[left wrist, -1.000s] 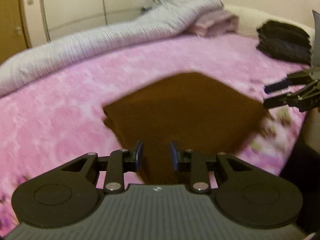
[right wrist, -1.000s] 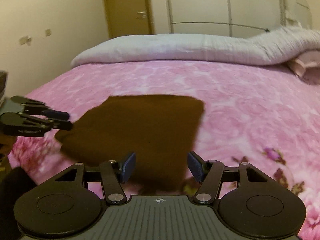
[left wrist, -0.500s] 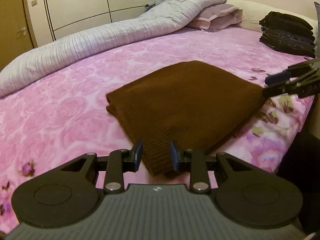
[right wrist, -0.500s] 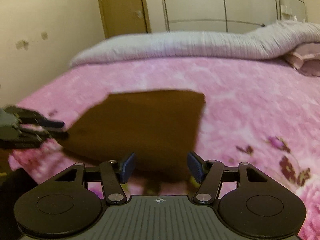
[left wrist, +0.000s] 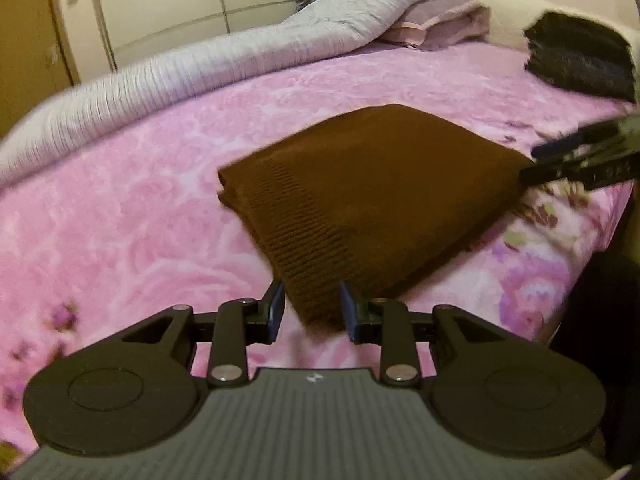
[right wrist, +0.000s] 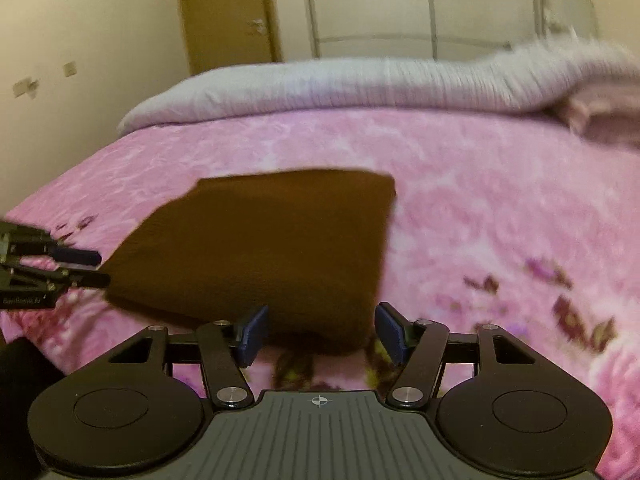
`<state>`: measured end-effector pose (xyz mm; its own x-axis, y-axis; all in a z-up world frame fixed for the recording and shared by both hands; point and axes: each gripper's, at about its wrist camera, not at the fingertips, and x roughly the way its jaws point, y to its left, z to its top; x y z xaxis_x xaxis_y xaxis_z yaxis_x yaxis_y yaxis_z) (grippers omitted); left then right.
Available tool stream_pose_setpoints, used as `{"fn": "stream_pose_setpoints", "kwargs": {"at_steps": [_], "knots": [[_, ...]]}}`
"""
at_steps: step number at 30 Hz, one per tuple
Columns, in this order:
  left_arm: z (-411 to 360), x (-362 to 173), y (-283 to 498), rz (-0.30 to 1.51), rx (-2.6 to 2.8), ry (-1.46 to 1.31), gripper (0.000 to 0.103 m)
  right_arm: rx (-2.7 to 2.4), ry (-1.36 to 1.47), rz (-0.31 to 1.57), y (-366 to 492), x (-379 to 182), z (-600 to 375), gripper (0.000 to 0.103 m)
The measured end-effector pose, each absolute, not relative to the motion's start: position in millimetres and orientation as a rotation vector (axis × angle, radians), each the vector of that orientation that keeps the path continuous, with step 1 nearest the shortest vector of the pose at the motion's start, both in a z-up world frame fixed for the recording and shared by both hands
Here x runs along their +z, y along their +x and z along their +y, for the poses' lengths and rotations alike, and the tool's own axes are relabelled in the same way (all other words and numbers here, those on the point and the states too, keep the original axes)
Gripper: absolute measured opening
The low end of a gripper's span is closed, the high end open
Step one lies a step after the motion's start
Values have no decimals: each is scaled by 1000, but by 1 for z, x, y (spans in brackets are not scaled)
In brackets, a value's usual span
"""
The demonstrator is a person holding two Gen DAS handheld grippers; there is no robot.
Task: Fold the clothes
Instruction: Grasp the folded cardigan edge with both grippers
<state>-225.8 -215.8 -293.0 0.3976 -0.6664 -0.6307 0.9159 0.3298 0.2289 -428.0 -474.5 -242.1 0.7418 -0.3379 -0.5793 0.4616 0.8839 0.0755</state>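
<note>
A brown knitted garment (left wrist: 368, 192) lies folded in a flat rectangle on the pink flowered bedspread (left wrist: 120, 216); it also shows in the right wrist view (right wrist: 264, 248). My left gripper (left wrist: 312, 312) is open, its blue pads on either side of the garment's near corner, nothing clamped. My right gripper (right wrist: 318, 332) is open wide at the garment's near edge. Each gripper shows in the other's view, the right one (left wrist: 576, 160) at the garment's right corner, the left one (right wrist: 76, 268) at its left corner.
A rolled grey striped duvet (left wrist: 200, 60) runs along the far side of the bed, with a mauve pillow (left wrist: 436, 20) beside it. A stack of dark folded clothes (left wrist: 580, 56) sits at the far right. White wardrobe doors (right wrist: 420, 4) and a wooden door (right wrist: 224, 12) stand behind.
Both grippers have shifted slightly around the folded garment, staying open. The garment lies in the same place and shape.
</note>
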Motion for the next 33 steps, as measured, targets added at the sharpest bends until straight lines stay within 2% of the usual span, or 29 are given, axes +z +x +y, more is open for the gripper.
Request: {"fn": "stream_pose_setpoints", "kwargs": {"at_steps": [5,11,15,20,33], "knots": [[-215,-298,-256,336,-1088,777,42,-364,-178,690,-419,-243,-439,62],[-228,-312,-269,311,-1126,867,43,-245,-639,842,-405,-281,-415,62],[-234,-318,-269,314,-1126,885,45,-190,-890,859,-399,-306,-407,62],[-235,-320,-266,329,-1127,876,49,-177,-995,851,-384,-323,-414,62],[-234,-324,-265,339,-1119,873,52,-197,-927,840,-374,-320,-418,58]]}}
